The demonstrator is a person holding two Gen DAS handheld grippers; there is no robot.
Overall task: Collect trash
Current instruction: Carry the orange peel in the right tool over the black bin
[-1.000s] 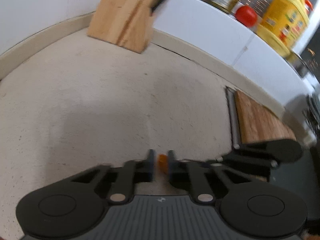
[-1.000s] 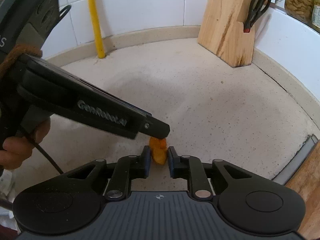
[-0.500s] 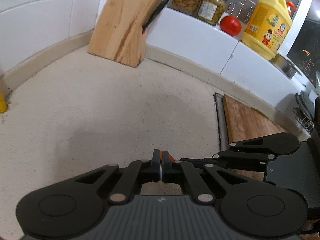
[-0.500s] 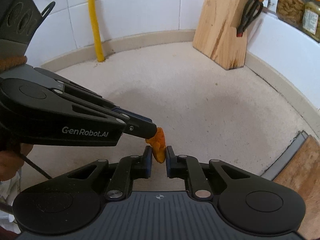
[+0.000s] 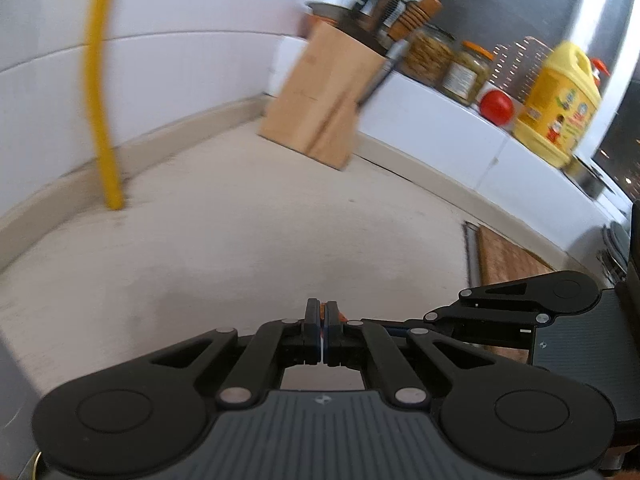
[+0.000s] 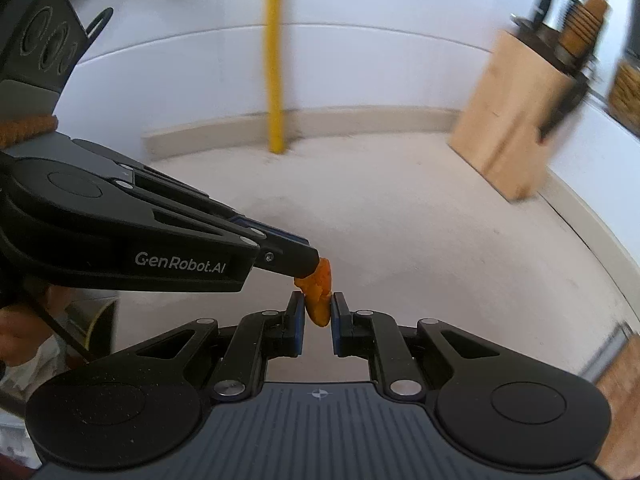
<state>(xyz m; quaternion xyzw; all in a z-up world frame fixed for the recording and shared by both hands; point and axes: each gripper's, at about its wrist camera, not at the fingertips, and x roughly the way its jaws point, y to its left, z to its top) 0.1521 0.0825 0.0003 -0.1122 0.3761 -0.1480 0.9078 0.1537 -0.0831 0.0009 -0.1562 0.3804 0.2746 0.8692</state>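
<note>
Small orange scrap of peel-like food waste (image 6: 318, 294), lumpy and curled, bright against the pale speckled worktop (image 6: 420, 240). Held clear above the worktop's middle, well away from the wooden knife block (image 6: 508, 120) at the back right corner and the yellow pipe (image 6: 275, 60) along the back edge. Pinched from both ends: left gripper (image 6: 314, 264) clamped fully together on the upper tip, right gripper (image 6: 317, 312), jaws lately narrowed, pressed on the lower body. In the left wrist view, only an orange sliver (image 5: 341, 315) visible beside the closed left gripper (image 5: 322, 330). Likely very light, soft and slightly moist, apt to tear or slip if tugged apart. Best taken across the thick middle, gently.
</note>
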